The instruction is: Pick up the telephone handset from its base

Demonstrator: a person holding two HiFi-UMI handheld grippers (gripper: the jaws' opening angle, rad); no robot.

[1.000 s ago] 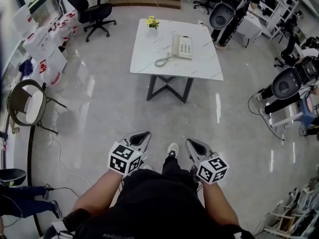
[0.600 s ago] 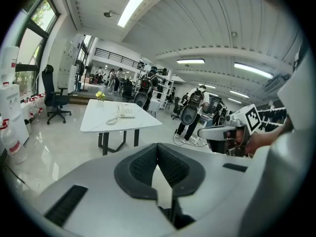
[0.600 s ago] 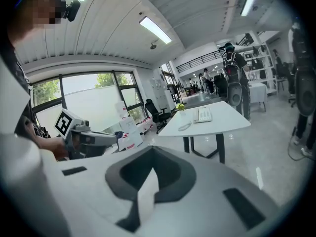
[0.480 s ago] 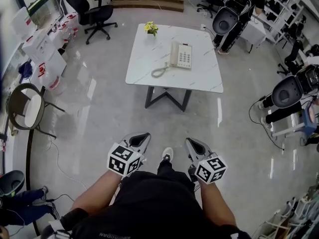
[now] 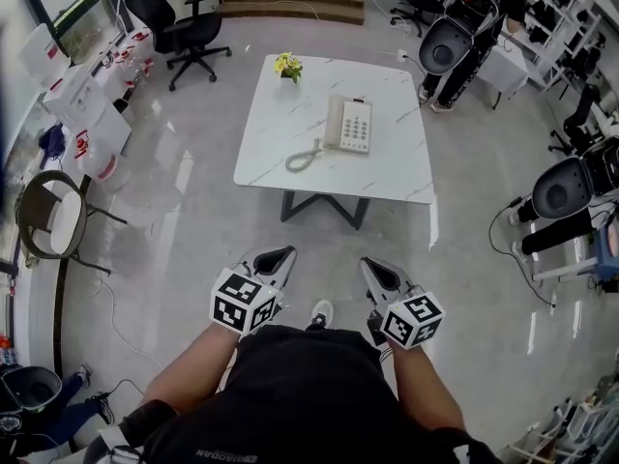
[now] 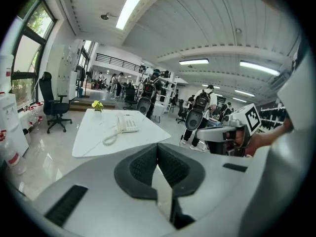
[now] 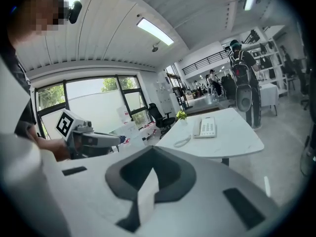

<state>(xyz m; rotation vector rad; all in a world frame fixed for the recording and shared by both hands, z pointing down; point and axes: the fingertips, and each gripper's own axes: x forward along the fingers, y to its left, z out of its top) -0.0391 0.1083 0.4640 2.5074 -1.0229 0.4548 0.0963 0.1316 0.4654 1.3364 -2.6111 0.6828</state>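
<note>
A white telephone (image 5: 349, 124) with its handset resting on the left of the base sits on a white marble table (image 5: 290, 114), and its coiled cord (image 5: 303, 157) trails toward the table's front. The telephone (image 6: 128, 124) is small and far off in the left gripper view, and the telephone (image 7: 205, 127) is just as distant in the right gripper view. Both grippers are held low in front of the person's body, well short of the table. My left gripper (image 5: 273, 260) and right gripper (image 5: 377, 275) are shut with nothing between their jaws.
A small pot of yellow flowers (image 5: 285, 64) stands at the table's far left corner. A black office chair (image 5: 182, 17) and white boxes (image 5: 82, 104) are at the left, a round chair (image 5: 53, 206) nearer. Black machines (image 5: 447, 42) stand right of the table.
The table with the telephone has come nearer and lower in the head view as the person walks toward it. Both grippers keep their places in front of the body, still shut.
</note>
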